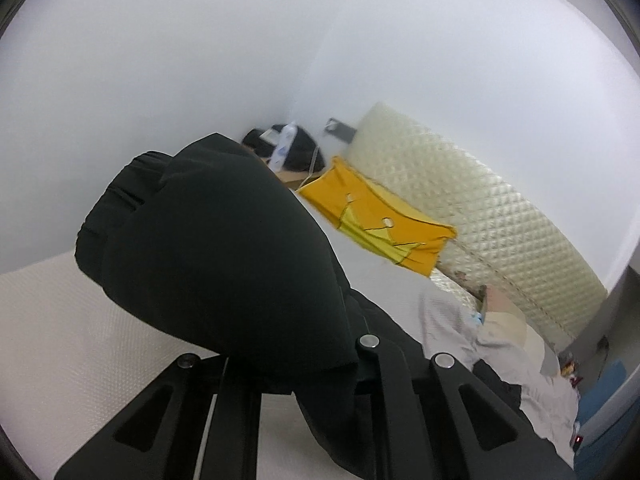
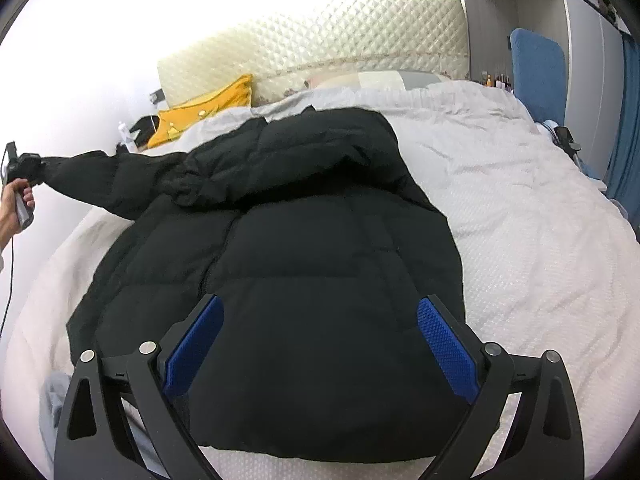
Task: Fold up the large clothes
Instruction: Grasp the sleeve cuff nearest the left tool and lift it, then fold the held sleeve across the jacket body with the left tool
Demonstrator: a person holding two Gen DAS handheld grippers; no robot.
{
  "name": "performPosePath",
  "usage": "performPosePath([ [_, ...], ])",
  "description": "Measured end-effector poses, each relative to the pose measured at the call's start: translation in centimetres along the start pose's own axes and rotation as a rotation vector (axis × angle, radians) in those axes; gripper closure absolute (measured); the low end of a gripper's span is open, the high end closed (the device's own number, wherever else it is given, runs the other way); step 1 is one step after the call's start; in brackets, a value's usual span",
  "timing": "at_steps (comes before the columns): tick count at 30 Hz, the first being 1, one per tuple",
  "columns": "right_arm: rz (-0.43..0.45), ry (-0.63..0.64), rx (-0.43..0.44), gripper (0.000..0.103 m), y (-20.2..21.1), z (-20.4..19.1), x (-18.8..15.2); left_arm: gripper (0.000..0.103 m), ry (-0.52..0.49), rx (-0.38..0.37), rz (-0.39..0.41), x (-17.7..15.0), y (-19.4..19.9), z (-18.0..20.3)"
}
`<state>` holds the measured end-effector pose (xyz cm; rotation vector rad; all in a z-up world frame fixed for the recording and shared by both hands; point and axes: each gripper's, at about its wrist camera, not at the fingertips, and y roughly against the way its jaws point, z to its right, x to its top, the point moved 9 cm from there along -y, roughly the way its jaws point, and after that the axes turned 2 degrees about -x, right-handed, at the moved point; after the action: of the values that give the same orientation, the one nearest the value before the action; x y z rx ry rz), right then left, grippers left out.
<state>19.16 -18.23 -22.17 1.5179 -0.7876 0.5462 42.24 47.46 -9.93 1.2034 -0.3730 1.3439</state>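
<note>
On the bed (image 2: 520,220), the left gripper (image 2: 24,168) pinches the black jacket (image 2: 320,260) sleeve (image 1: 208,232) while the right gripper (image 2: 320,356) hovers above the jacket, jaws spread.

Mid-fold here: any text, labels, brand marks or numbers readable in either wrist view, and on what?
None can be read.
Black puffer jacket: no logo or tag visible.
Yellow pillow: a printed figure, no letters.
White bottle on the bedside: blue label, too blurred.
Small bottles by the blue chair: too small.
</note>
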Motion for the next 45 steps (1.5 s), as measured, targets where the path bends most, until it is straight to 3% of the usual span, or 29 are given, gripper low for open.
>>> performPosePath([
  [11, 0.044, 0.025, 0.028, 0.005, 1.9, 0.2, 0.9, 0.092, -0.212, -0.088, 0.043, 0.4, 7.2, 14.7],
  [20, 0.073, 0.056, 0.031, 0.003, 3.2, 2.0, 2.3, 0.092, -0.312, -0.226, 0.028, -5.0, 11.6, 29.3],
  [26, 0.074, 0.050, 0.033, 0.002, 3.2, 4.0, 2.8, 0.091, -0.416, -0.324, -0.013, -12.3, 13.4, 39.1],
  [34, 0.047, 0.009, 0.054, 0.002, 2.0, 6.7, 2.0, 0.091, -0.562, -0.415, -0.125, -26.6, 12.5, 49.7],
  [39, 0.026, -0.004, 0.042, 0.002, 0.6, 8.2, 1.6, 0.091, -0.593, -0.463, -0.216, -35.6, 9.6, 53.7],
  [45, 0.003, -0.015, 0.052, 0.002, -1.1, 8.8, 1.5, 0.092, -0.641, -0.444, -0.344, -44.6, 6.2, 54.5],
])
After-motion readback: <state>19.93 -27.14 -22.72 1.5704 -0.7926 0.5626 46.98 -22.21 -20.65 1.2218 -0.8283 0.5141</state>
